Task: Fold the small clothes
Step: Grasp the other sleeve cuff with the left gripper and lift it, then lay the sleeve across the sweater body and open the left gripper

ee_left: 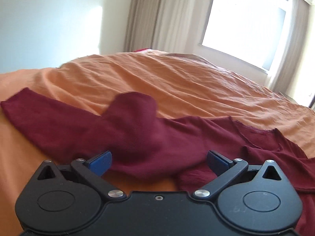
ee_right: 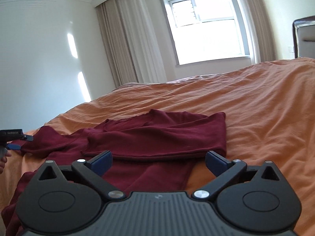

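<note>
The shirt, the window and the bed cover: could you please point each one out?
shirt (ee_right: 157,137): right wrist view, on the folded-over body panel.
window (ee_right: 206,31): right wrist view, on the glass.
bed cover (ee_left: 177,78): left wrist view, on bare orange fabric.

Black left gripper (ee_left: 159,162) and right gripper (ee_right: 158,162), blue fingers (ee_left: 100,162), silver screws.

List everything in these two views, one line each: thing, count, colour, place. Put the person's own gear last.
Top: one, dark red, long-sleeved, lying partly folded on the bed.
Bedsheet: one, orange, wrinkled, covering the bed.
Curtains: pale beige, hanging on both sides of the window.
Window: one, bright, in the far wall.
Headboard: one, dark-framed, at the right edge.
Left gripper: black with blue pads, open, over a sleeve.
Right gripper: black with blue pads, open, at the top's near edge.
</note>
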`<state>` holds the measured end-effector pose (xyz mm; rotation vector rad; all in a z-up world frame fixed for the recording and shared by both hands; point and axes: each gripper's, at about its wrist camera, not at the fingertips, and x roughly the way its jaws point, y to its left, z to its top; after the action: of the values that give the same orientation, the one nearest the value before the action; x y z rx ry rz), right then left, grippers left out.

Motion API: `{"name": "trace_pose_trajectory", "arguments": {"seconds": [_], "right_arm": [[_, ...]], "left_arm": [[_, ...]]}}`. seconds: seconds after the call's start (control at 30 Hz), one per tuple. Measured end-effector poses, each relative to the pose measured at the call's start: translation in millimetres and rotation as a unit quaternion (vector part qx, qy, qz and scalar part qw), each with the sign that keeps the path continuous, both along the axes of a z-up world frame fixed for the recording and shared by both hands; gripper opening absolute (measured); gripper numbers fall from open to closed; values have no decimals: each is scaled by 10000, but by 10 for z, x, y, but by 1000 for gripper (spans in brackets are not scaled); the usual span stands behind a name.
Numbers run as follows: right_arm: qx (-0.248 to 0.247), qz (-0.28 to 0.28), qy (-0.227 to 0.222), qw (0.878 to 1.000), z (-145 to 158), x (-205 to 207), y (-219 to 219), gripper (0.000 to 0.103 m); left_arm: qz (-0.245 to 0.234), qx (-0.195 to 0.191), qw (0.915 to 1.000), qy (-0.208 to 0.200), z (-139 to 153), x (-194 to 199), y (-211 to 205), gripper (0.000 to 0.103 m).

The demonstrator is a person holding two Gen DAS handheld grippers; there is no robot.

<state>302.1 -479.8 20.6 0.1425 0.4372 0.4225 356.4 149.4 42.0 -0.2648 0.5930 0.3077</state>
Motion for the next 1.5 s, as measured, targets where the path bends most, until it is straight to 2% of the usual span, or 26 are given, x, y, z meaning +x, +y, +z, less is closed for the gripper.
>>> {"name": "trace_pose_trajectory", "arguments": {"seconds": [0.13, 0.27, 0.37, 0.43, 0.5, 0.6, 0.67, 0.7, 0.77, 0.83, 0.93, 1.03, 1.17, 1.3, 1.5], "right_arm": [[-70, 294, -21, 9995, -15, -163, 239, 103], [-53, 480, 130, 9987, -96, -240, 405, 103], [-189, 508, 260, 9982, -172, -286, 512, 103], [-230, 533, 331, 9978, -210, -310, 549, 103], [-227, 533, 406, 9975, -240, -337, 555, 103], [-255, 528, 435, 9973, -246, -355, 569, 103], [-294, 529, 432, 9972, -240, -363, 579, 103], [-311, 526, 434, 9972, -235, -363, 591, 103], [-323, 522, 442, 9971, -231, -356, 602, 103], [-334, 528, 447, 9970, -225, -351, 614, 103], [-369, 538, 438, 9969, -212, -348, 638, 103], [-398, 554, 405, 9968, -195, -345, 661, 103], [-383, 576, 382, 9969, -185, -329, 687, 103], [-333, 615, 398, 9968, -199, -313, 716, 103], [-294, 679, 437, 9963, -245, -315, 734, 103]], "left_arm": [[870, 257, 9958, 80, 48, -304, 593, 102], [1556, -15, 9878, 63, -21, -479, 1150, 102], [1713, -325, 9846, -144, -83, -515, 1407, 102], [1746, -272, 9839, -283, -67, -481, 1443, 100], [1872, -172, 9815, -362, -52, -453, 1455, 90], [2133, -148, 9760, -413, -55, -406, 1502, 64], [2229, -209, 9736, -446, -64, -386, 1559, 33], [2285, -257, 9721, -474, -74, -389, 1577, 28], [2348, -341, 9697, -576, -89, -398, 1617, 12], [2351, -361, 9693, -630, -91, -389, 1653, 5], [2237, -237, 9720, -681, -29, -342, 1692, 4], [2172, 23, 9716, -938, 161, -323, 1735, 3], [2258, 432, 9634, -1382, 519, -374, 1821, 3], [2232, 722, 9583, -1629, 784, -426, 1879, 3], [1899, 1017, 9613, -1717, 773, -480, 1701, 3]]}}
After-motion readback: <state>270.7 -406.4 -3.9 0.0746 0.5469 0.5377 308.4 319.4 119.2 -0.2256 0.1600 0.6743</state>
